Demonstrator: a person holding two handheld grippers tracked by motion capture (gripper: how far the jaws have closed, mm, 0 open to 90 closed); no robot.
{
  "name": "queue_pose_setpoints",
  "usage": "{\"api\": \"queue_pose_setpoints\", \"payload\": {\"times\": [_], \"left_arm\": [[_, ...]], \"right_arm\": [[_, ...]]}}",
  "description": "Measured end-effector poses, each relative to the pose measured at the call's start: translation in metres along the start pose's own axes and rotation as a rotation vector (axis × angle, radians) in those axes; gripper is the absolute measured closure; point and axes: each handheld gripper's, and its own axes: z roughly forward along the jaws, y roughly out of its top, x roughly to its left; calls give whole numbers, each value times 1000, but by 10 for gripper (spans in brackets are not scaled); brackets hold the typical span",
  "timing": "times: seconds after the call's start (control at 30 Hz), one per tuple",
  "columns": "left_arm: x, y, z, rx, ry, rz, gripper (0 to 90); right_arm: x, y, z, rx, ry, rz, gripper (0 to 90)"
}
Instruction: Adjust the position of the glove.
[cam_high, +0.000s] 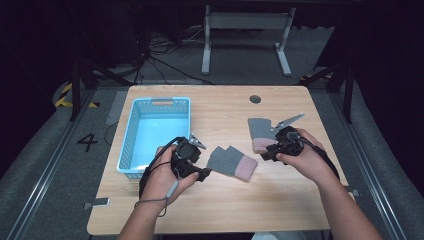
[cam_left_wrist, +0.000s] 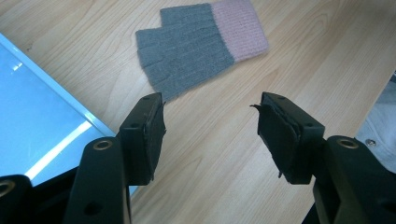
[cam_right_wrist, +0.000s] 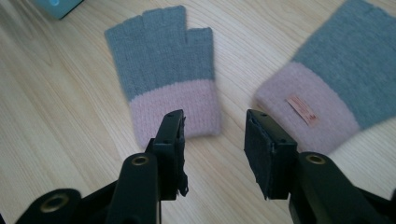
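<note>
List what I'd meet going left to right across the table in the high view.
Blue basket → left gripper → first grey-and-pink glove → second grey-and-pink glove, partly under the right gripper, which overlaps it, so their order is unclear.

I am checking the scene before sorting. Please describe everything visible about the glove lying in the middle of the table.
The middle glove is a fingerless knit one: grey ribbed hand part, short thumb stub, pink cuff. It lies flat on the wooden table, right of the blue basket, cuff toward the other glove. Nothing touches it.
</note>
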Motion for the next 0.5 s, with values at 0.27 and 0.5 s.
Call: {"api": "queue_pose_setpoints", "payload": {"times": [0.27, 0.5], "left_arm": [[1, -1, 0, 0, -3, -2, 417], [3, -2, -2, 0, -5, -5, 416]], "right_arm": [[15, 26, 31, 51, 32, -40, 544], [20, 35, 56, 92, 45, -56, 533]]}}
